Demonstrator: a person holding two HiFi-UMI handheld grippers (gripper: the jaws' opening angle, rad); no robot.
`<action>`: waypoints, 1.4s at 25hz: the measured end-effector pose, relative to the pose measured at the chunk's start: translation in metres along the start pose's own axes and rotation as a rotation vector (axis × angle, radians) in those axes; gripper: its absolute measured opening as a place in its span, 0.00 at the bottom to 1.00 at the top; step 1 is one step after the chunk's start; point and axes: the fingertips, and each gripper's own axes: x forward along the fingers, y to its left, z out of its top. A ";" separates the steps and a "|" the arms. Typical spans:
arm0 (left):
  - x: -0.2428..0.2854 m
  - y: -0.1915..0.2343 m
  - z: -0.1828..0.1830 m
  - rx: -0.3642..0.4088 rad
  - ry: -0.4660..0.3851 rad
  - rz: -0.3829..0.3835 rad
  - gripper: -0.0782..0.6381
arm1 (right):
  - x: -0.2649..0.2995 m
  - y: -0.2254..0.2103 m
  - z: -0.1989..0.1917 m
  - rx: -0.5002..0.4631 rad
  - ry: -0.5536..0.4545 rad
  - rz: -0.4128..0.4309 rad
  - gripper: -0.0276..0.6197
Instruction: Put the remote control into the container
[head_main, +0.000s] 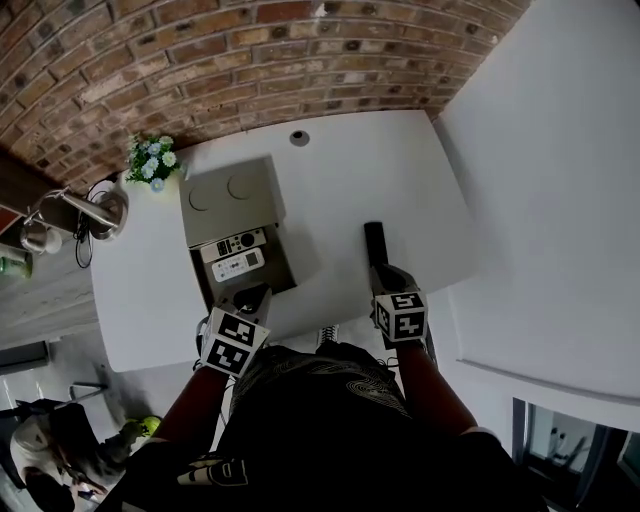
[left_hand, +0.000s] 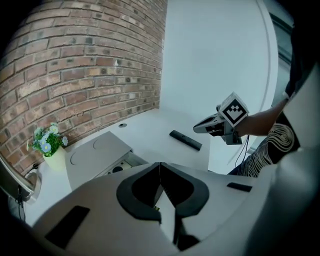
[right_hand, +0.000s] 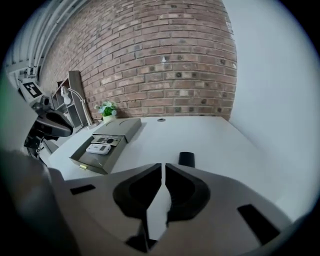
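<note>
One whole remote (left_hand: 185, 140): left gripper view

A table (head_main: 340, 170) stands against a brick wall (head_main: 200, 60), and a pot of flowers (head_main: 152, 160) sits at its far left corner, close to the wall. Just in front of the flowers a container (head_main: 232, 200) lies on the left part of the table, and in its near half the back remote (head_main: 233, 243) lies right behind the front remote (head_main: 238, 265). A remote control (head_main: 374, 243) lies on the table well to the right of the container, with the right gripper (head_main: 385, 272) at its near end and the left gripper (head_main: 255, 295) at the container's near end.
</note>
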 end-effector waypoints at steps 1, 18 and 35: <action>0.004 -0.001 0.001 0.003 0.005 0.003 0.12 | 0.003 -0.007 -0.004 0.004 0.014 -0.008 0.06; 0.021 0.003 0.013 -0.165 0.020 0.051 0.12 | 0.084 -0.053 -0.053 0.004 0.302 -0.013 0.40; 0.005 0.024 0.000 -0.243 0.000 0.073 0.12 | 0.080 -0.052 -0.050 0.038 0.302 0.030 0.41</action>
